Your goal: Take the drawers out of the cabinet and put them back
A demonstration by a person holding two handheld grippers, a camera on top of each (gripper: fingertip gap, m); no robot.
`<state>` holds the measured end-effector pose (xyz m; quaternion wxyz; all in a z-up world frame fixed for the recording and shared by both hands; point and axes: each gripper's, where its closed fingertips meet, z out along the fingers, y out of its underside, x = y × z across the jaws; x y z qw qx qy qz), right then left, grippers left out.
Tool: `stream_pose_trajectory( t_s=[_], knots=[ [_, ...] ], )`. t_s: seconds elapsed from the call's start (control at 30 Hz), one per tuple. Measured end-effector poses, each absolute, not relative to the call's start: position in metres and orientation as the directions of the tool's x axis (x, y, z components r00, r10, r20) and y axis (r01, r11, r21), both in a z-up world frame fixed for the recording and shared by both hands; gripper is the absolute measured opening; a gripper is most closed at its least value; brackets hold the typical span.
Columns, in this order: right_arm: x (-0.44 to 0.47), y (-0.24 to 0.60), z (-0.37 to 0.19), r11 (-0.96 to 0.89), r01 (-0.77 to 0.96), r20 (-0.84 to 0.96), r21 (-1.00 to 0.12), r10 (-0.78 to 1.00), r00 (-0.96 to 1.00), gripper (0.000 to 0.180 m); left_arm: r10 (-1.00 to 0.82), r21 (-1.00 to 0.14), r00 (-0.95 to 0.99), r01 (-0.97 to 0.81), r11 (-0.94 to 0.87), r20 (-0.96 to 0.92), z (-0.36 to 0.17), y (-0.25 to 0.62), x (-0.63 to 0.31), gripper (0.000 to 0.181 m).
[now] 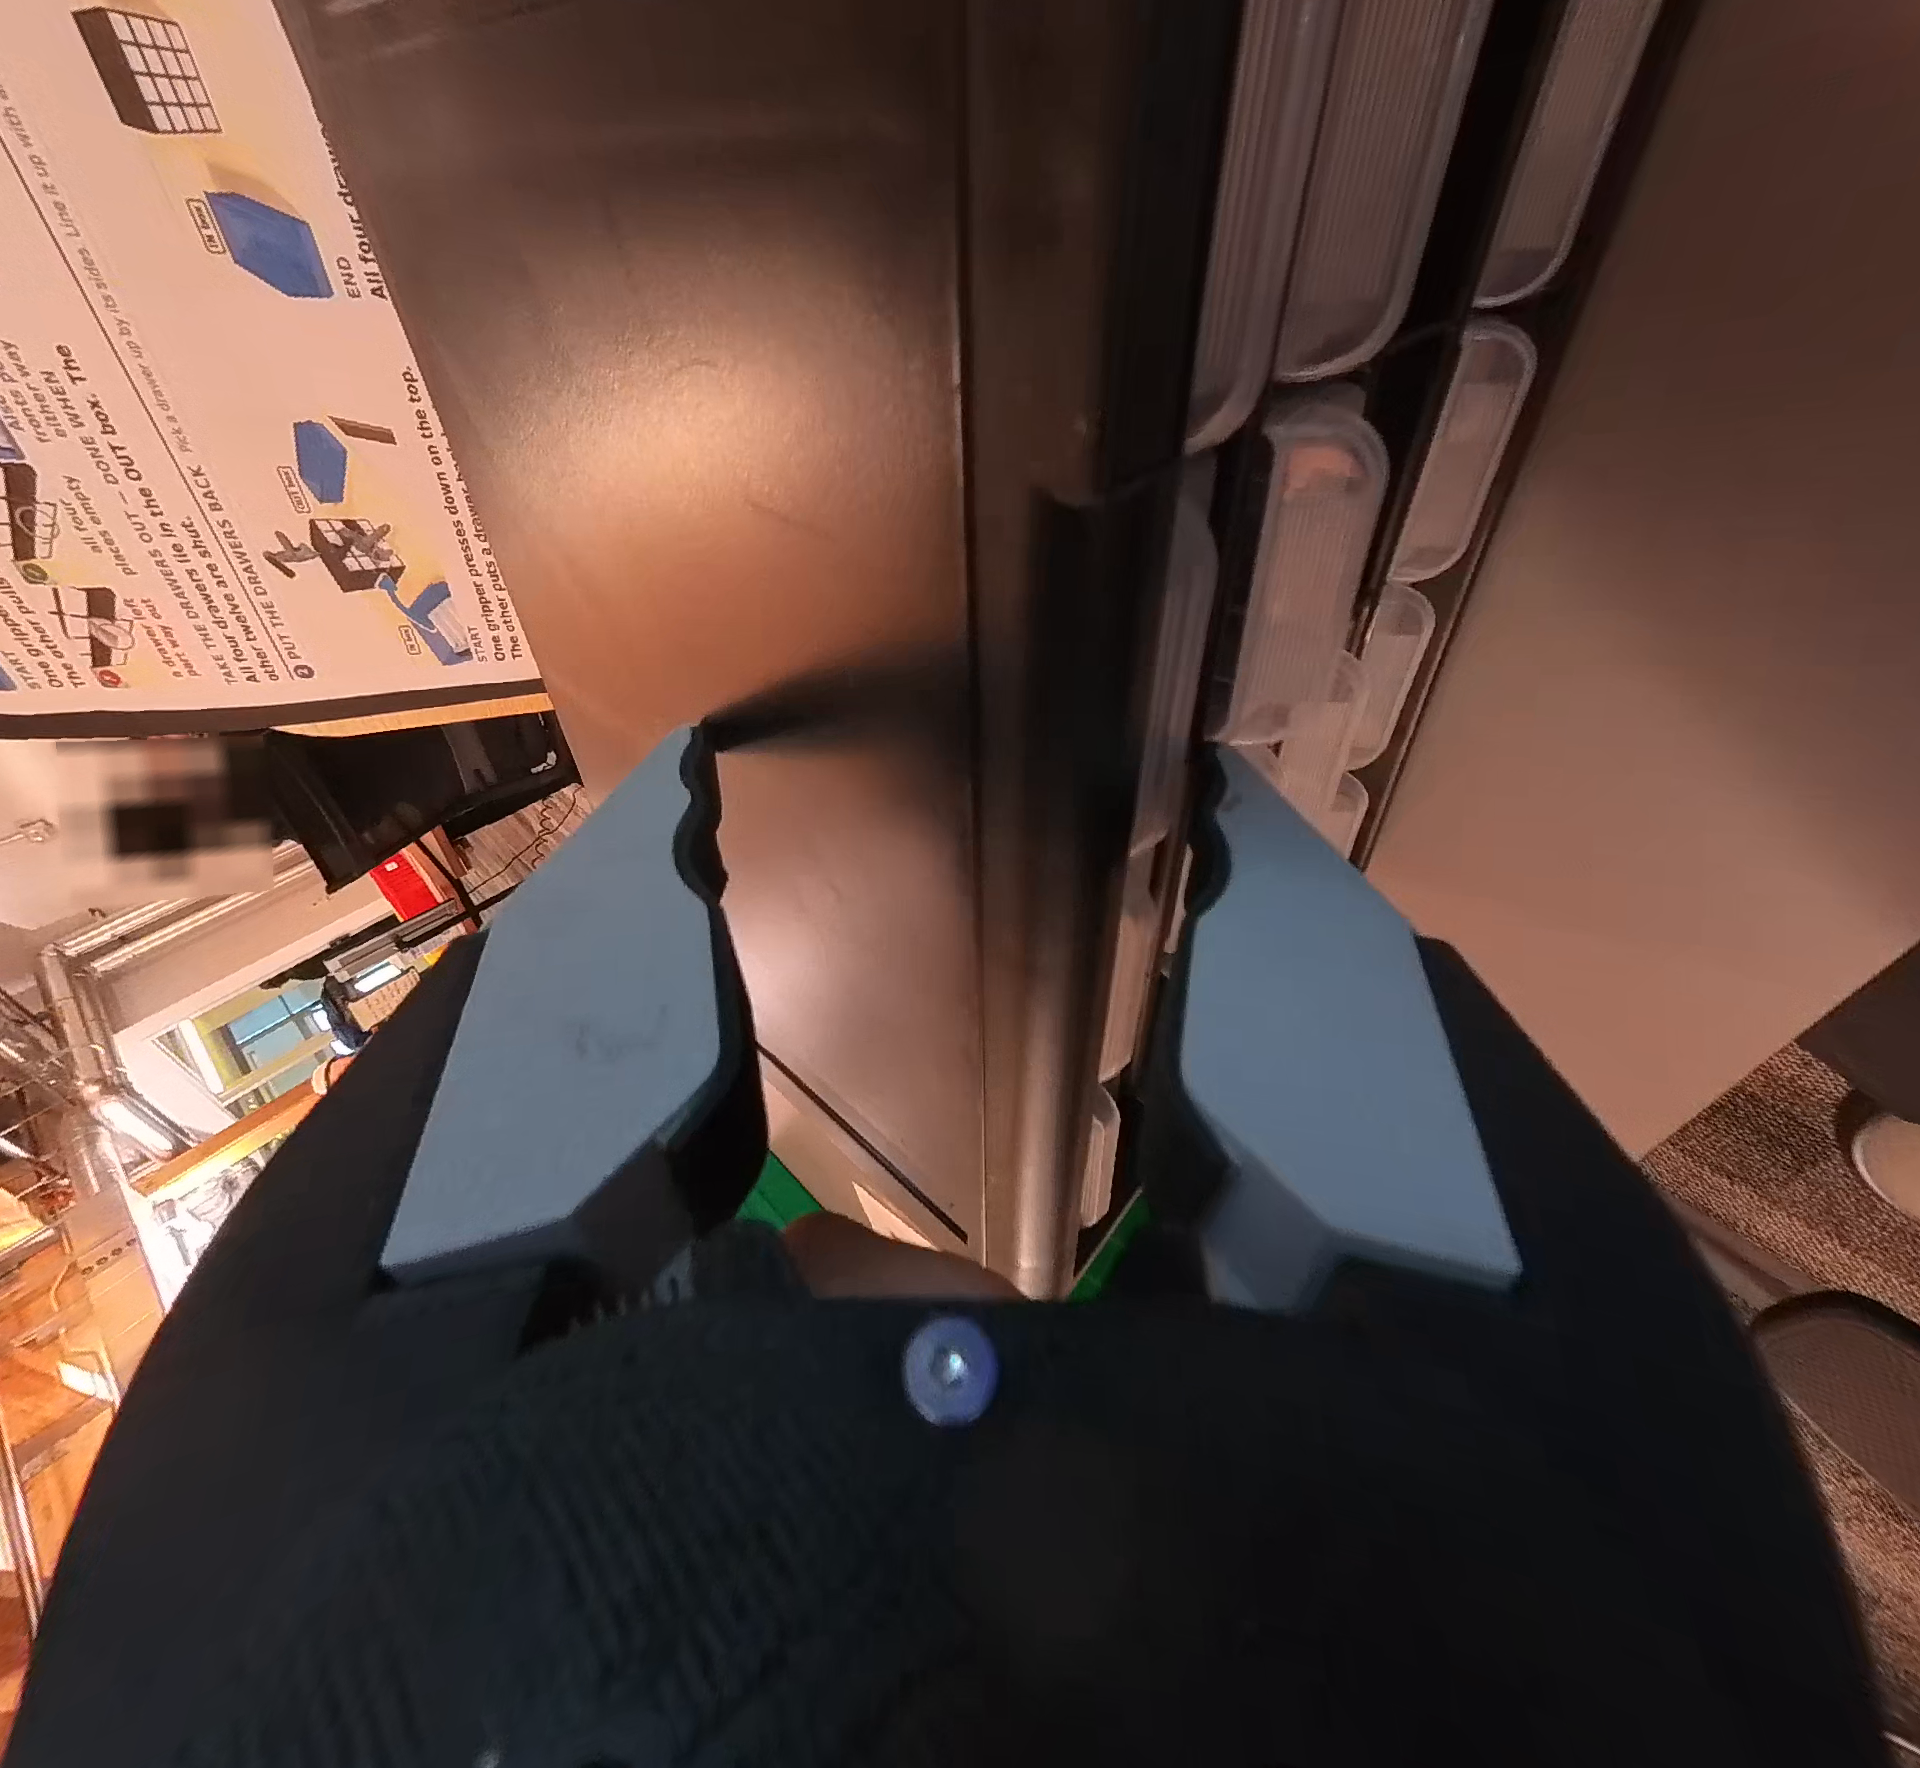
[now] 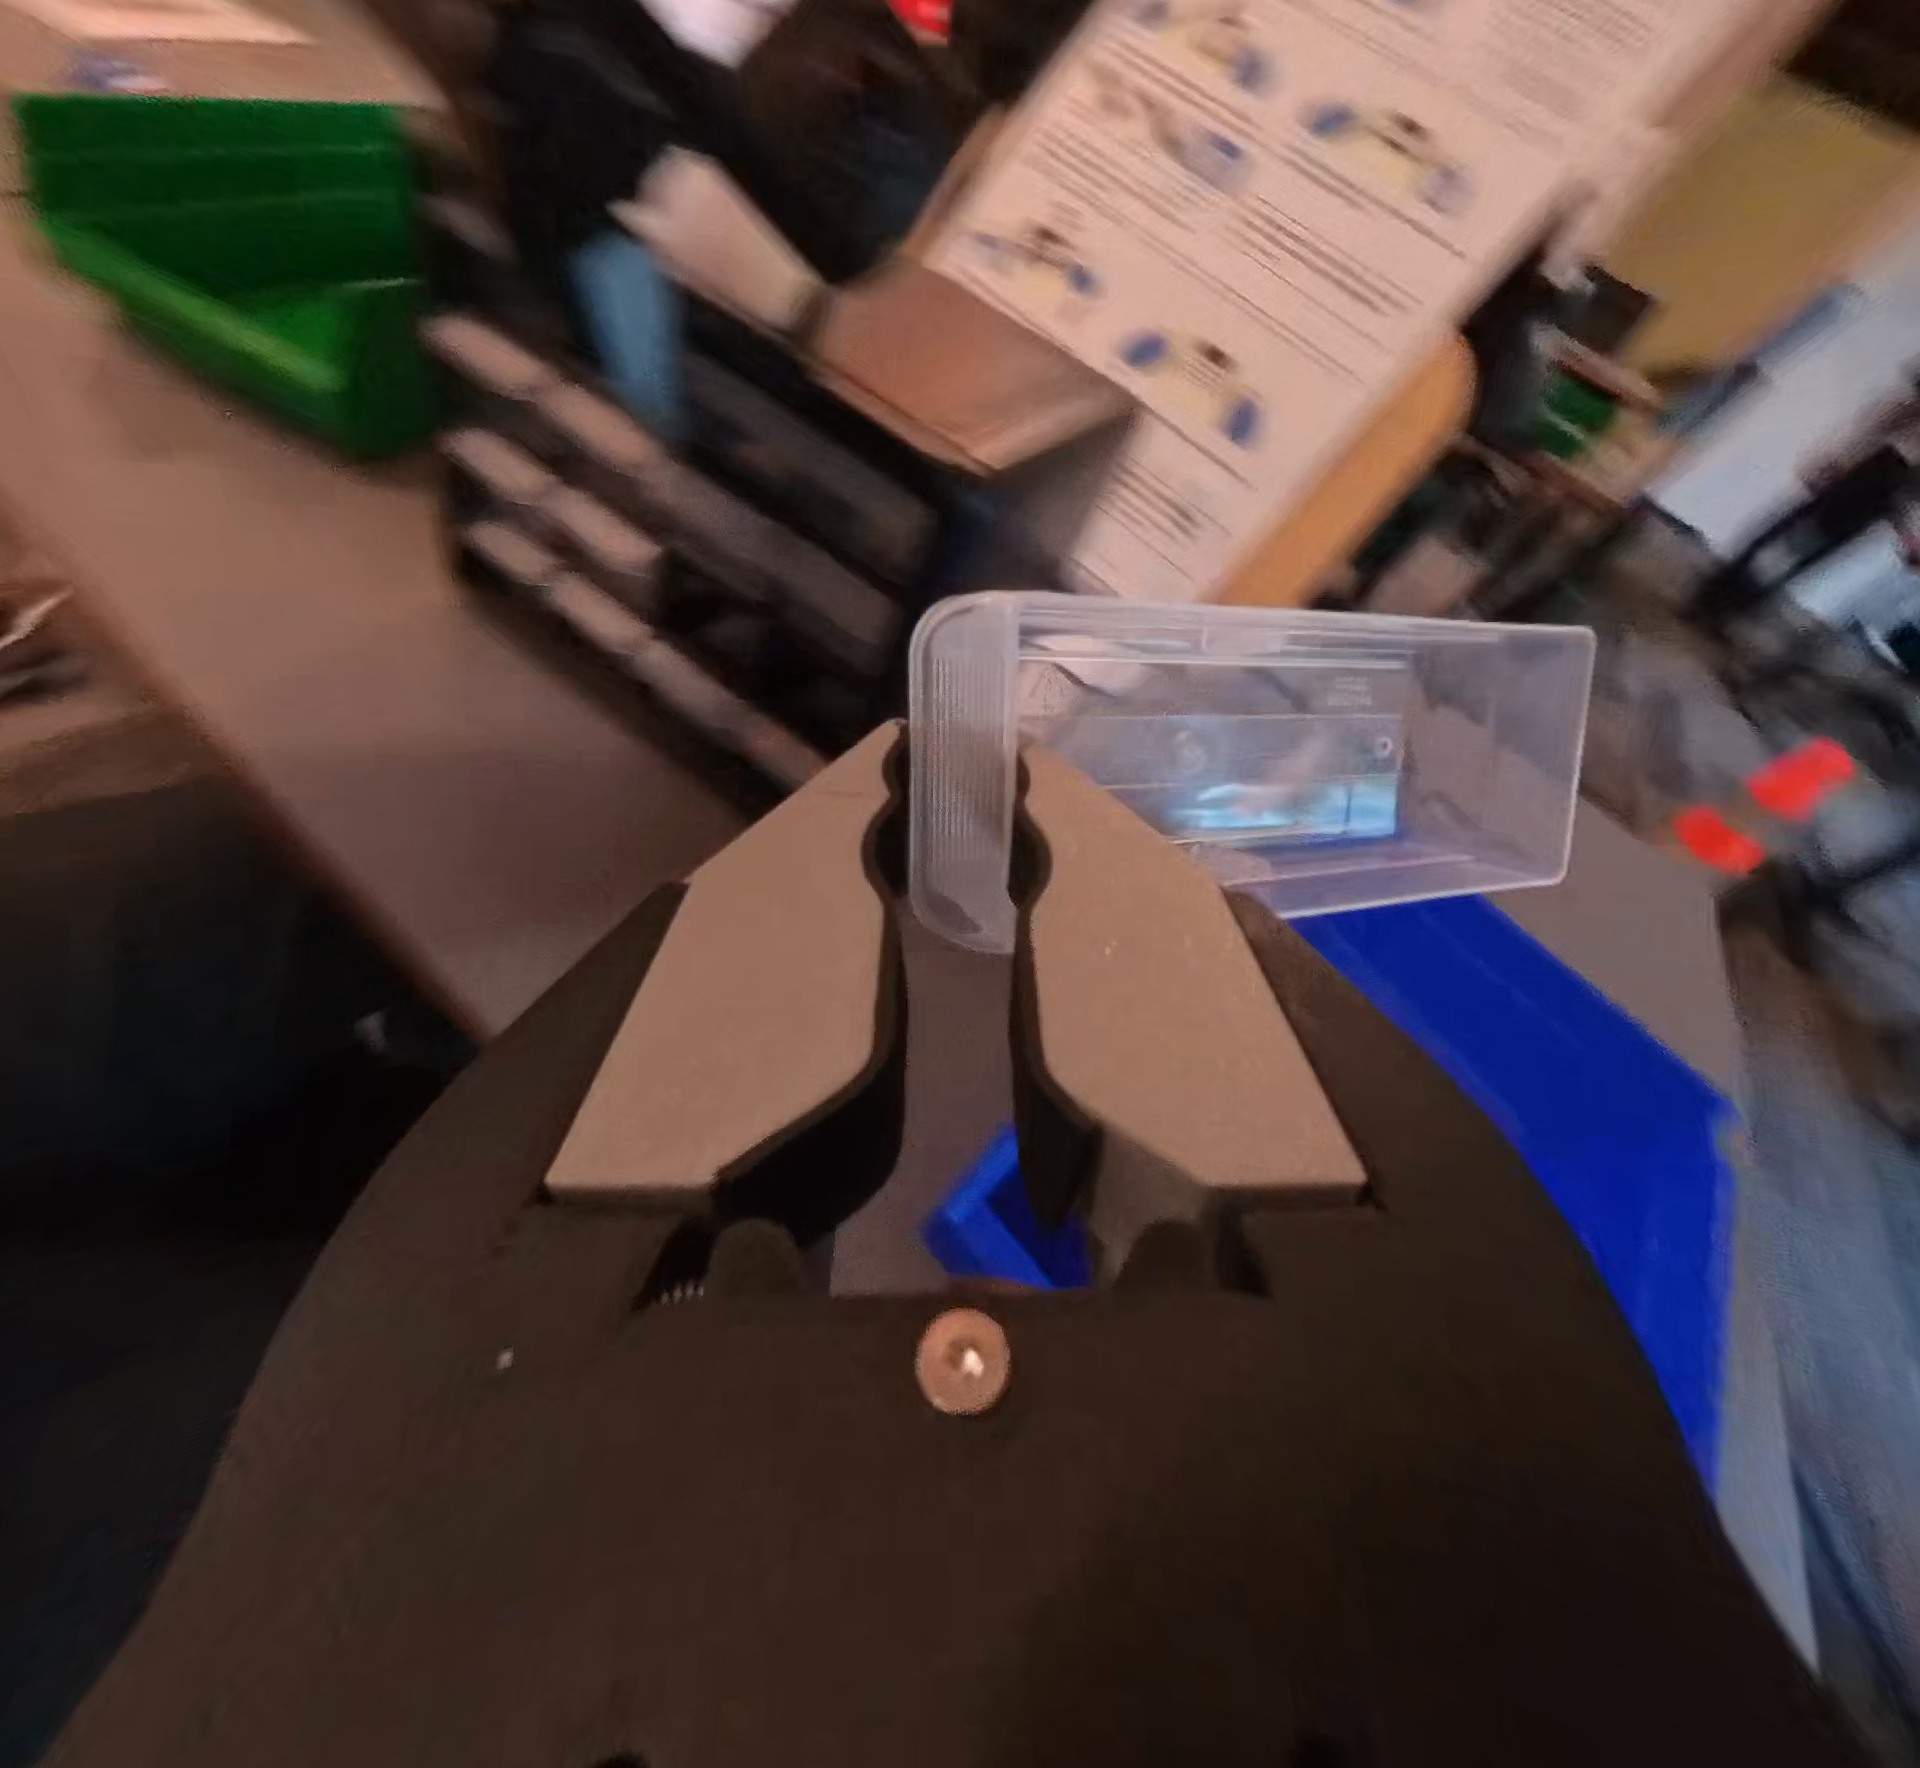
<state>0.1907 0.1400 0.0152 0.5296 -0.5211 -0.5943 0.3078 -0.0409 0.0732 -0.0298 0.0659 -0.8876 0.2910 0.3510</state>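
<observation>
A: On the left, what is the left gripper (image 1: 951, 783) doing?

B: Its jaws stand wide apart and hold nothing. They straddle the front edge of the dark cabinet (image 1: 727, 316): one finger over the cabinet's smooth top panel, the other over its face, where rows of clear drawers (image 1: 1340, 160) sit in their slots. An instruction poster (image 1: 197, 316) stands beyond the cabinet.

A: And further right?

B: The right gripper (image 2: 961, 783) is closed nearly all the way, pinching the ribbed front tab of one clear drawer (image 2: 1299, 752). That drawer is out of the cabinet, held in the air and turned so its open side faces the camera, its body reaching to the right of the fingers. It hangs above a blue bin (image 2: 1507, 1095) on the tabletop (image 2: 312, 731).

A: Anything behind?

B: A green bin (image 2: 229, 264) at the far left of the tabletop, then the cabinet, then the poster, all blurred.
</observation>
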Motion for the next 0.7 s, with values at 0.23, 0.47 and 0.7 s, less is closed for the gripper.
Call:
stream_pose_trajectory(
  t_s=[0.23, 0.47, 0.7],
  knots=[
    [0.221, 0.247, -0.093, -0.056, 0.643, 0.221, -0.763, 0.913, 0.343, 0.013, -0.474, 0.101, 0.582, -0.557, -0.825, -0.661, -0.030, 0.073, -0.041, 0.089],
    [0.196, 0.293, -0.119, -0.133, 0.592, 0.216, -0.795, 0.850, 0.481, 0.022, -0.471, 0.088, 0.583, -0.563, -0.822, -0.662, -0.030, 0.073, -0.041, 0.089],
    [0.209, 0.308, -0.149, -0.194, 0.717, 0.314, -0.670, 0.801, 0.509, 0.057, -0.472, 0.069, 0.584, -0.579, -0.812, -0.660, -0.030, 0.074, -0.041, 0.089]
  ],
)
